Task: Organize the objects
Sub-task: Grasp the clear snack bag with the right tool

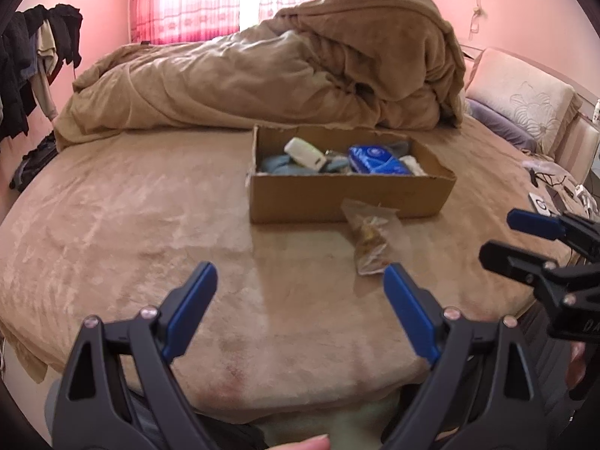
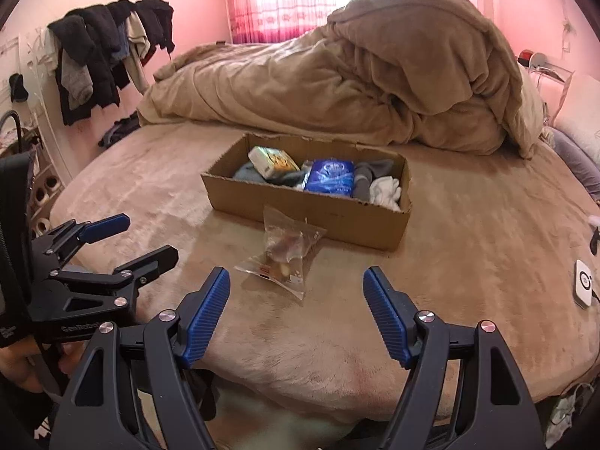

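Note:
A clear plastic bag of small brownish items (image 1: 371, 240) (image 2: 283, 251) lies on the tan bed cover, leaning against the front wall of an open cardboard box (image 1: 348, 197) (image 2: 318, 217). The box holds a blue packet (image 1: 375, 161) (image 2: 330, 178), a white packet (image 1: 303, 152) (image 2: 272, 159), grey cloth and white socks (image 2: 384, 189). My left gripper (image 1: 300, 273) is open and empty, short of the bag. My right gripper (image 2: 296, 277) is open and empty, just in front of the bag. Each gripper also shows in the other's view, the right one (image 1: 498, 236) and the left one (image 2: 150, 236).
A bunched tan duvet (image 1: 300, 63) (image 2: 375, 71) lies behind the box. Pillows (image 1: 521, 101) sit at the right. A white device (image 2: 584, 287) and cables lie at the bed's right edge. Clothes hang on a rack (image 2: 108, 48) at the left wall.

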Available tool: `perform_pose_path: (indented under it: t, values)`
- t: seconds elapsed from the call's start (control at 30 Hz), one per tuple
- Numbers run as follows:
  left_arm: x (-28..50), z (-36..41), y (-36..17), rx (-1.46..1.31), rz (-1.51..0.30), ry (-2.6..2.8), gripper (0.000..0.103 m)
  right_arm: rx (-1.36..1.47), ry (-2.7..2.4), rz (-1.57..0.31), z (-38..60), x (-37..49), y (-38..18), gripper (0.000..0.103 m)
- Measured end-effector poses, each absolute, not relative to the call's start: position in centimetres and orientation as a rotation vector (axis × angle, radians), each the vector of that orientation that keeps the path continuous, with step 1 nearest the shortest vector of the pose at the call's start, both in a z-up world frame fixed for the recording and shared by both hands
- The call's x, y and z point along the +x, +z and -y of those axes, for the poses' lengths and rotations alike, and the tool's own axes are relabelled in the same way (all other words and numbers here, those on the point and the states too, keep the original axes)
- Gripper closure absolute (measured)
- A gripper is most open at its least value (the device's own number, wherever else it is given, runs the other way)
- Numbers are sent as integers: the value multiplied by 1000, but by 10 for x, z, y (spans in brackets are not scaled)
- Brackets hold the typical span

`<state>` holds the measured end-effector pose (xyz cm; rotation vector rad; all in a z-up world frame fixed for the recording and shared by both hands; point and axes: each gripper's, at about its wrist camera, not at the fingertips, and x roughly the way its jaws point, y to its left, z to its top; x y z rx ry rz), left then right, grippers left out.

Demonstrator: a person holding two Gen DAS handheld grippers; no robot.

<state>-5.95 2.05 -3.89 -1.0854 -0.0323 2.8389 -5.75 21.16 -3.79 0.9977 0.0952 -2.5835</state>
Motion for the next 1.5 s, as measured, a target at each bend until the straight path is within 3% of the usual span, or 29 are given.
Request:
perform_pose_path:
  t: [0.5, 0.87, 0.93, 1.07, 1.17, 1.5]
  values:
    - [-111, 3, -107, -1237, 108, 2858, 12, 1129, -2515, -69, -181, -120, -94, 27]
    - [-127, 13, -118, -1264, 116, 2883, 12, 1164, -2467, -77, -154, -156, -116, 27]
    - [-127, 13, -119, -1264, 109, 2885, 12, 1176, -2454, -61, -153, -160, -119, 30]
    - [-127, 14, -118, -1253, 110, 2888, 12, 1191, -2459, -52, -156, -165, -124, 48]
    - [-125, 15, -117, -1249, 125, 2891, 12, 1183, -2456, -54, -158, -163, -122, 54]
    - [-105, 11, -98, -1232, 141, 2892, 12, 1152, -2494, -83, -169, -137, -102, 56]
